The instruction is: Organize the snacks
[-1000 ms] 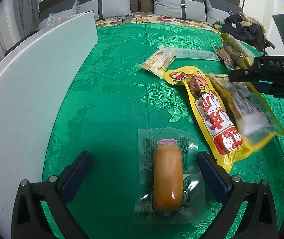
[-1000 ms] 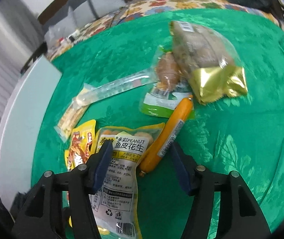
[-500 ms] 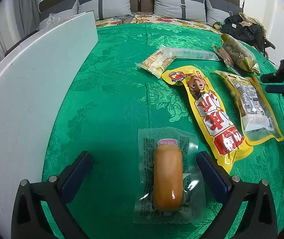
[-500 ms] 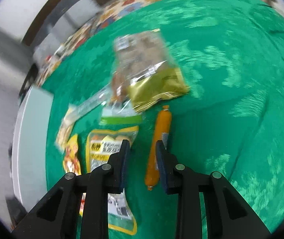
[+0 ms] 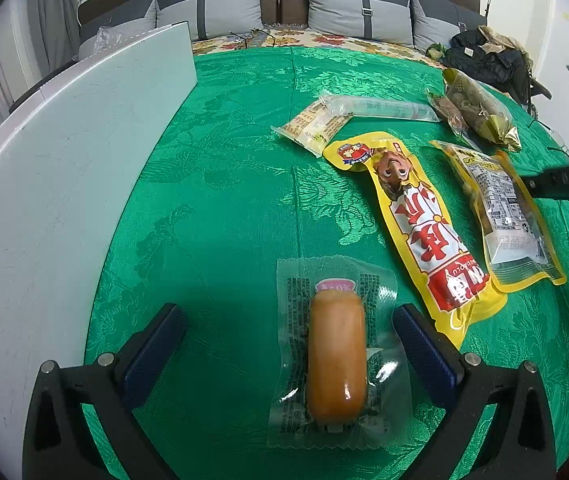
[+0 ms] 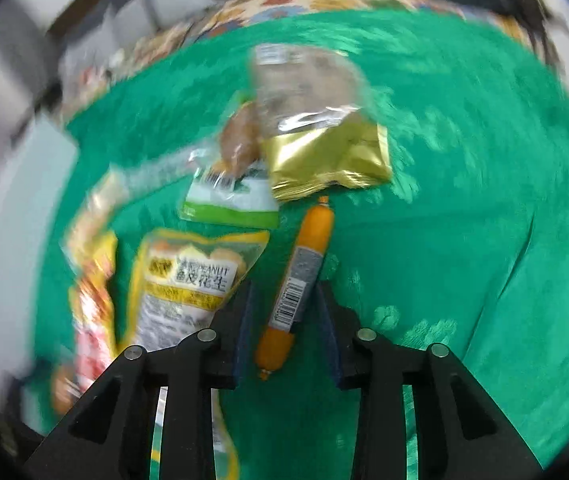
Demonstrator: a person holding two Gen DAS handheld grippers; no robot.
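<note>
green brocade cloth (image 5: 224, 168) under glossy sausage packet (image 5: 334, 354).

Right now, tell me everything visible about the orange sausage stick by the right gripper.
The orange sausage stick is a slim tube in glossy orange casing, with a grey label and barcode along its middle and crimped ends. It lies flat on the green cloth, its lower half between the right gripper pads. Motion blur hides any contact.

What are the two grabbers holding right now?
Nothing yet. The left gripper is open around the wrapped sausage bun; the right gripper straddles the orange sausage stick without visibly squeezing.
</note>
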